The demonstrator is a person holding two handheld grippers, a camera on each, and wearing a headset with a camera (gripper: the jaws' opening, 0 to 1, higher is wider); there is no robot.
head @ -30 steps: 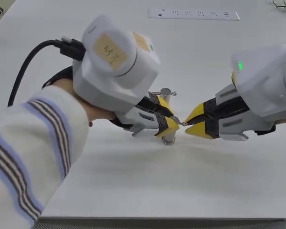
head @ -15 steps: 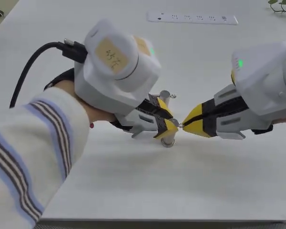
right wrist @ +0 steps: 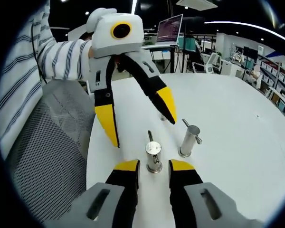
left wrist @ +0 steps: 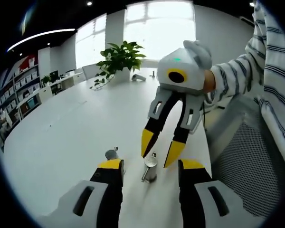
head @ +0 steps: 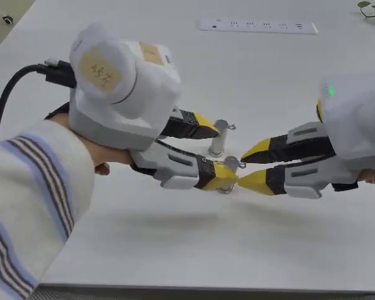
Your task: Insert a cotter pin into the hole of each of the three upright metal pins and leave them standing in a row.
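Near metal pin [right wrist: 153, 153] stands upright on the white workbench [head: 175, 237], not far from its near edge, with the near cotter pin [head: 240, 164] through its head and the loop end pointing right. The far metal pin [head: 217, 141] stands upright just beyond it and slightly left, apart from it, with the far cotter pin [head: 231, 127] across its top. The left gripper [head: 227, 154] reaches in from the left with its jaws spread wide. The near metal pin sits in the gap between them, and contact with either jaw cannot be confirmed. Its far jaw lies just beside the far metal pin. The right gripper [head: 240, 169] reaches in from the right with its jaws parted on either side of the near metal pin, holding nothing. The right gripper view shows a small gap on both sides. The tips of the two grippers nearly meet. A hand [head: 103, 153] in a striped sleeve [head: 31, 181] holds the left gripper. A white power strip [head: 256, 25] lies far back on the workbench.
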